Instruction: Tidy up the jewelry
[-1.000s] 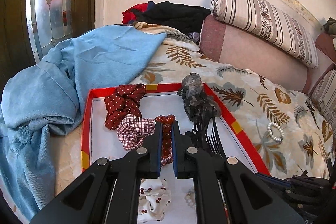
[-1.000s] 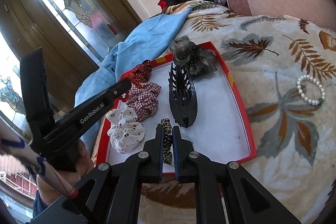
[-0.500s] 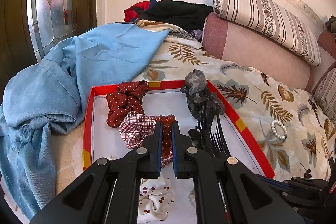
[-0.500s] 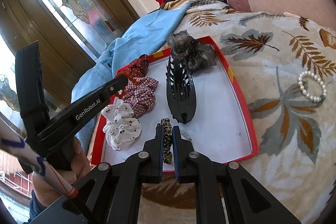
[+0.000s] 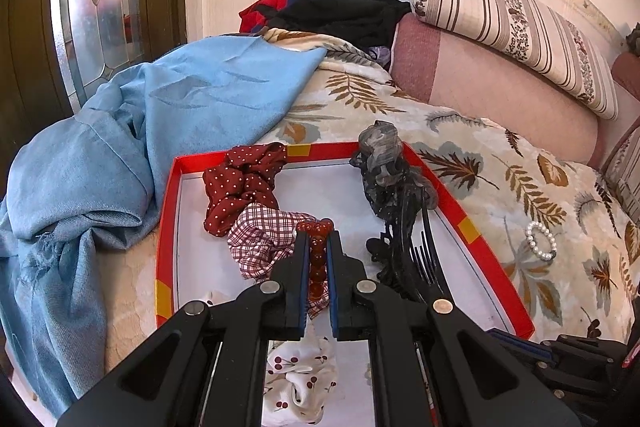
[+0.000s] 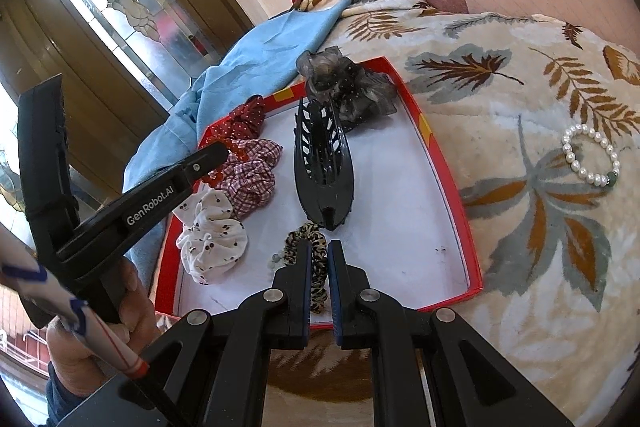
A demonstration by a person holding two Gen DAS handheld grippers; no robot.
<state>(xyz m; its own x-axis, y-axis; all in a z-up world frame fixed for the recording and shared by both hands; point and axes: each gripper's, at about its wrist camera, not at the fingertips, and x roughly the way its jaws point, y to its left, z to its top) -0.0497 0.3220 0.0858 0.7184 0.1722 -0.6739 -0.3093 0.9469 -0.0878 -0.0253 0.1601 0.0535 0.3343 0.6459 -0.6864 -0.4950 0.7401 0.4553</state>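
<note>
My left gripper [image 5: 318,247] has its jaws clamped on a red bead bracelet [image 5: 316,259], held above the red-rimmed tray [image 5: 476,231] on the bed. My right gripper [image 6: 319,259] pinches a leopard-print scrunchie [image 6: 316,267] at the tray's near edge. A pearl bracelet [image 6: 592,155] lies on the leaf-print blanket [image 6: 520,75], outside the tray.

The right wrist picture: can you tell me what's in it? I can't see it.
The right gripper is shut on a leopard-print hair tie over a red-rimmed tray on a leafy blanket. The tray holds scrunchies and a black hair claw. A pearl bracelet lies outside it; the left gripper holds red beads.
</note>
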